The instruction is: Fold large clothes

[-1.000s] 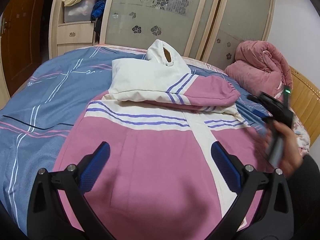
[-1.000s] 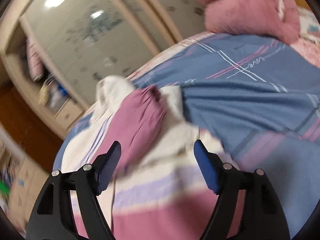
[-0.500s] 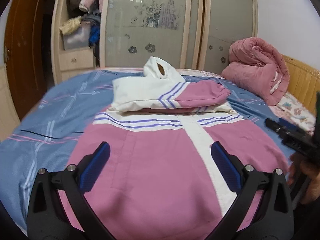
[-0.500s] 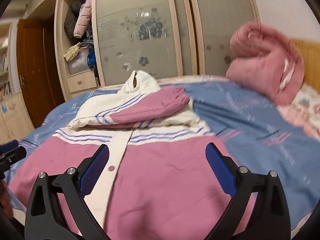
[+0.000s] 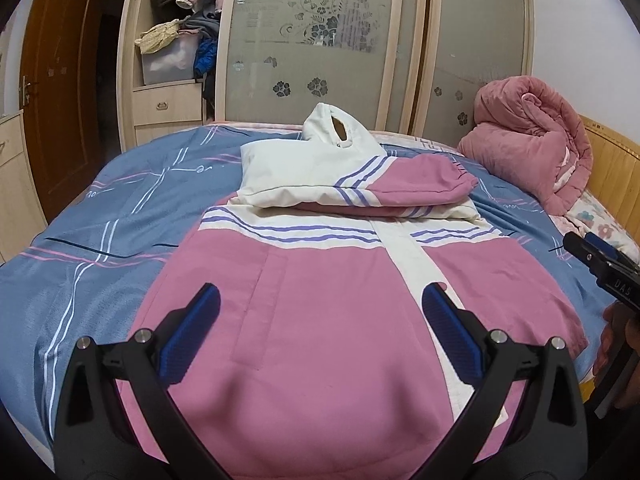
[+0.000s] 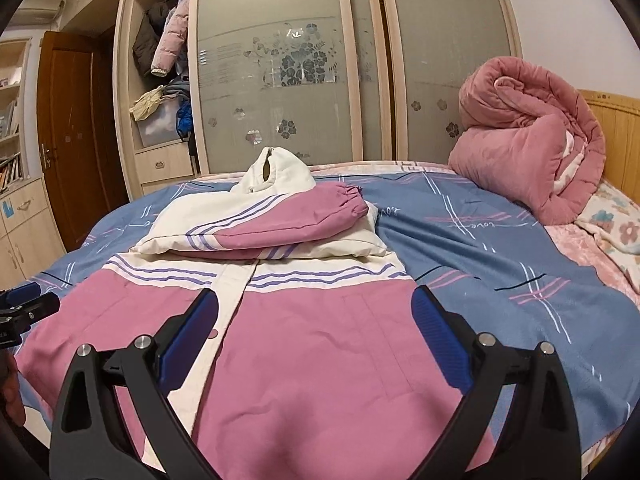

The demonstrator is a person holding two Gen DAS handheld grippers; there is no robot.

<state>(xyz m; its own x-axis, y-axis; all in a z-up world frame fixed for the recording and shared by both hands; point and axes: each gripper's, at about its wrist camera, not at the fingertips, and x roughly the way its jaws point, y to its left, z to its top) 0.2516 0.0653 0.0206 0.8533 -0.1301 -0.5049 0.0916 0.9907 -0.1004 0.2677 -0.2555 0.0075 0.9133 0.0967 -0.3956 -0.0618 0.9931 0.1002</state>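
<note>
A large pink and white jacket [image 5: 320, 320] with purple stripes lies flat on the bed, hem toward me; it also shows in the right wrist view [image 6: 320, 360]. Both sleeves [image 5: 408, 184] are folded across its chest, and the white hood [image 5: 336, 132] points to the far side. My left gripper [image 5: 324, 320] is open and empty above the jacket's lower left half. My right gripper [image 6: 316, 320] is open and empty above the lower right half. Each gripper shows at the edge of the other's view.
The bed has a blue striped sheet [image 5: 100, 240]. A rolled pink quilt [image 6: 532, 152] lies at the far right by the wooden headboard [image 6: 616, 128]. A wardrobe with sliding frosted doors [image 6: 288, 72] and open shelves stands behind the bed.
My right gripper has swung back from the folded sleeve to the jacket's near hem and levelled out. My left gripper has drawn back slightly and tilted up. Both stay open.
</note>
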